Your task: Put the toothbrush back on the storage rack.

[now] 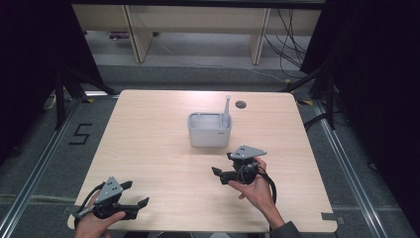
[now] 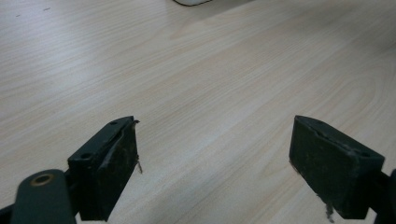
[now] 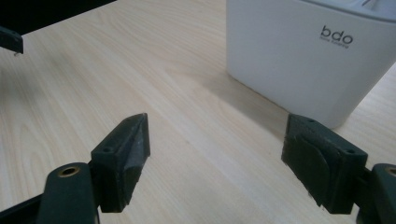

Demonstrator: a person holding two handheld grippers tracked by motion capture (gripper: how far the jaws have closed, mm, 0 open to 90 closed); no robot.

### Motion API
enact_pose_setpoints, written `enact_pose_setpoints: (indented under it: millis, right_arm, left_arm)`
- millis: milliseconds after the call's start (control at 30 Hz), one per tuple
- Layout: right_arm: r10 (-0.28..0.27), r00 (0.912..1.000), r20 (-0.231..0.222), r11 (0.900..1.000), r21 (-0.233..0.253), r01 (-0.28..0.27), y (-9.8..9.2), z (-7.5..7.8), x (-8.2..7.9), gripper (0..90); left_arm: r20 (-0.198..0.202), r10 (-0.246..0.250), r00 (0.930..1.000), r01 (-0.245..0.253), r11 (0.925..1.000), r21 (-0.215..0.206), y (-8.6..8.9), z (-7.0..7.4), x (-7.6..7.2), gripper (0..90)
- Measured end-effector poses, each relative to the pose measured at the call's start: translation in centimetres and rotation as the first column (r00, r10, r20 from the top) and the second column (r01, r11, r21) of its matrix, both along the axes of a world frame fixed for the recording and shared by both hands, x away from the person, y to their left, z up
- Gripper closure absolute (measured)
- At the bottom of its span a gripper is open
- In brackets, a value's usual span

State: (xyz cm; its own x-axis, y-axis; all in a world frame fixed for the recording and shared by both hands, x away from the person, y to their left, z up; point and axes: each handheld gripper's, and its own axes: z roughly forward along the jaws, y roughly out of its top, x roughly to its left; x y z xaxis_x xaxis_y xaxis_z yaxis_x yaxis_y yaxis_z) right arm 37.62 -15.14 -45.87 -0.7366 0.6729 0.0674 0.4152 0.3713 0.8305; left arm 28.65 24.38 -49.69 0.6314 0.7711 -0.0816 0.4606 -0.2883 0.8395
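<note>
Right claw (image 1: 221, 174) gapes empty just short of the white tub (image 1: 209, 130) mid-desk (image 1: 148, 148), a brush (image 1: 226, 111) upright inside; left claw (image 1: 136, 194) gapes idle. Best approach the brush handle from above

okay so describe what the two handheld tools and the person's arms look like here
Both are black two-jaw tools. The left tool and right tool each carry a grey three-cornered plate on top and trail a black cable. The jaws are blocky, with small screw holes and flat, worn pads. A dark grey sleeve cuff shows at the right wrist.
</note>
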Motion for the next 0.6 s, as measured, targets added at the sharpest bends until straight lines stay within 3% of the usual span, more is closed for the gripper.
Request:
enact_pose_setpoints:
  millis: [67, 100, 133, 267, 600]
  right_arm:
    - [-0.016, 0.9995, -0.026, 1.000, 0.003, 0.016, 0.0, -0.1, -0.4, 24.0]
    - [0.001, 1.0000, -0.005, 1.000, 0.000, -0.001, 0.0, -0.3, -0.3, 24.0]
    - [0.004, 0.9998, -0.022, 1.000, 0.000, -0.004, 0.0, -0.4, -0.4, 23.9]
    - [0.021, 0.9996, -0.019, 1.000, -0.008, -0.021, 0.0, -0.7, -0.6, 23.8]
    - [0.005, 0.9983, -0.059, 1.000, -0.027, -0.007, -0.3, -1.5, -1.6, 19.8]
  left_arm:
    - [-0.001, 0.000, 1.0000, 0.000, 1.0000, 0.001, 0.0, 0.0, 0.0, 14.8]
    - [-0.001, 0.000, 1.0000, 0.000, 1.0000, 0.001, 0.0, 0.0, 0.0, 14.8]
    - [0.000, 0.000, 1.0000, 0.000, 1.0000, 0.001, 0.0, 0.0, 0.0, 14.8]
    - [0.000, -0.001, 1.0000, 0.001, 1.0000, 0.002, 0.0, 0.0, 0.0, 14.8]
    - [0.001, -0.001, 1.0000, 0.001, 1.0000, 0.002, 0.0, 0.0, 0.0, 14.8]
